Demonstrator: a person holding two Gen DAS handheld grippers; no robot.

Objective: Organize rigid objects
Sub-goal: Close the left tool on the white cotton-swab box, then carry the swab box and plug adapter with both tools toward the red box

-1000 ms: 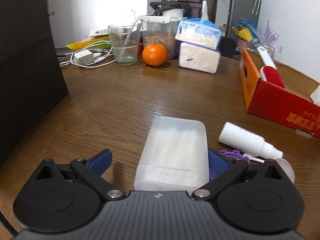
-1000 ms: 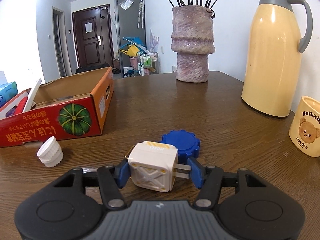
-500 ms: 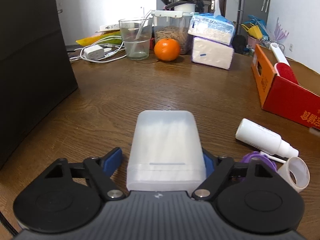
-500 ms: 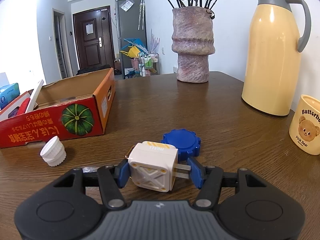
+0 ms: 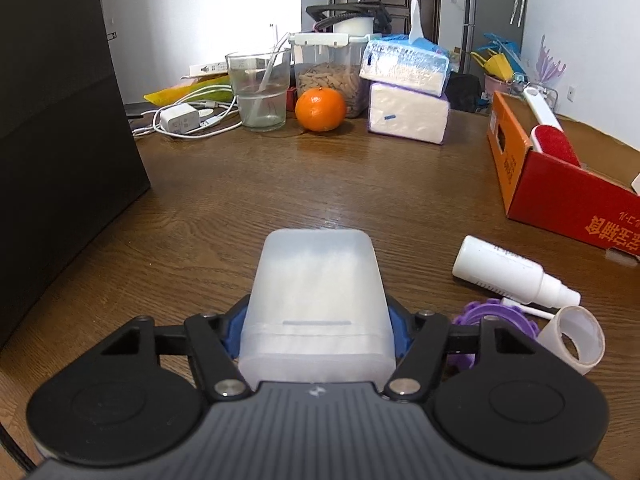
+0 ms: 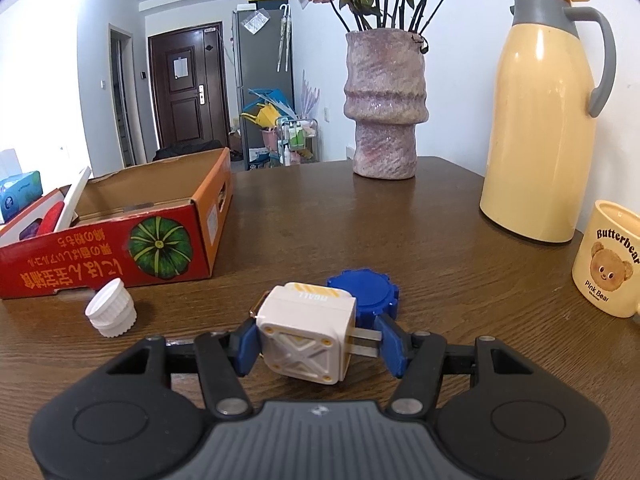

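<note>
A translucent white plastic box [image 5: 316, 280] lies on the wooden table between the blue pads [image 5: 232, 336] of my left gripper [image 5: 316, 336]. Its jaws are closing, and both pads now touch the box's sides. My right gripper [image 6: 316, 344] is shut on a white plug-in charger cube [image 6: 304, 332], whose metal prongs point at the right pad. To the right in the left wrist view lie a white spray bottle [image 5: 508, 270], a purple toothed lid [image 5: 480, 316] and a clear cap [image 5: 576, 338]. A blue toothed lid [image 6: 362, 290] and a white ribbed cap [image 6: 111, 308] sit near the charger.
A red-orange cardboard box [image 5: 560, 200] [image 6: 120, 248] holds a lint roller. At the table's back stand an orange [image 5: 320, 109], a glass [image 5: 260, 90] and tissue packs [image 5: 406, 114]. A black block [image 5: 60, 140] fills the left. A vase [image 6: 386, 100], thermos [image 6: 548, 120] and mug [image 6: 608, 260] stand on the right.
The left jaws have come in from wide apart to the sides of the plastic box, which now sits centred between them. The right gripper and its charger have not moved.
</note>
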